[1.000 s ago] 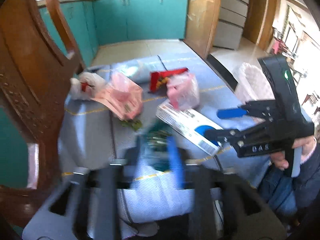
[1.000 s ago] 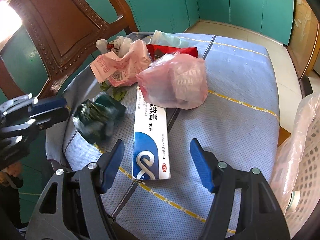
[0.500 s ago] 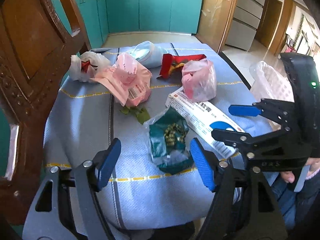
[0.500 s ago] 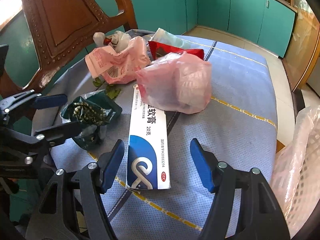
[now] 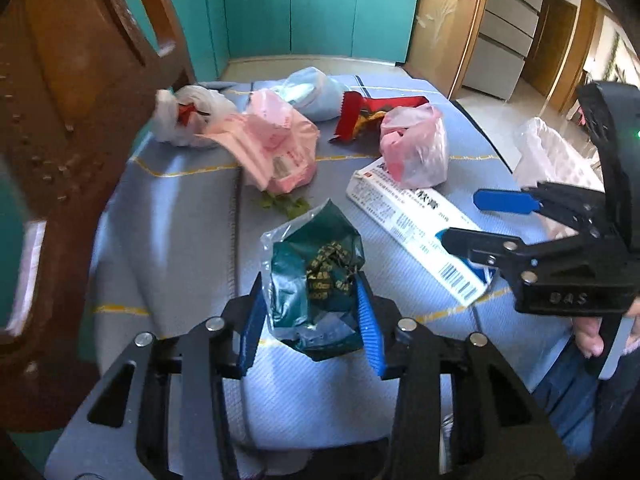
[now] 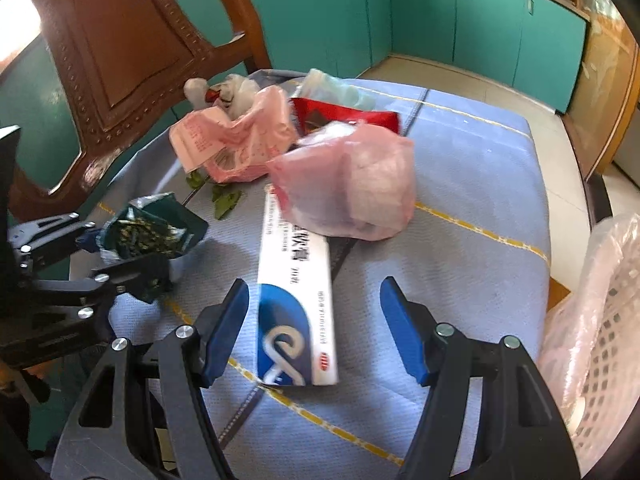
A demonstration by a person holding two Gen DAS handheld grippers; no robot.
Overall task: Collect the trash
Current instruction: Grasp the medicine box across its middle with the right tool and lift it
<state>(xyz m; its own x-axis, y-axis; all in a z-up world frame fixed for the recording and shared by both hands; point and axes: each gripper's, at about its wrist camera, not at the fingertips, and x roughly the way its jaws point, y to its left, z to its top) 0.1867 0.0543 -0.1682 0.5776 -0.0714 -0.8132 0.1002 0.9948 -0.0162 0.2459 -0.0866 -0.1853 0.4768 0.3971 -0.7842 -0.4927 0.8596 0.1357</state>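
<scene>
My left gripper has its blue pads pressed against both sides of the green packet, which stands crumpled and open-topped on the blue tablecloth near the table's front edge. I take the long white box as my landmark: the green packet sits just to its left, apart from it, and my right gripper hangs spread wide with nothing between its pads, one pad on each side of the near end of the box, neither touching it as far as I can tell. A pink plastic bag lies on the far end of the box, covering part of its print. Beyond the box and to the left is a crumpled pink bag with printing, a few green leaves scattered at its near side, between it and the packet. Farther left of that sits a knotted white bag. Behind the pink plastic bag lies a red wrapper, and past it a pale blue bag. A brown wooden chair rises close at the table's left edge, beside the white bag. To the right of the box, off the table's edge, stands a white basket lined with clear plastic.
</scene>
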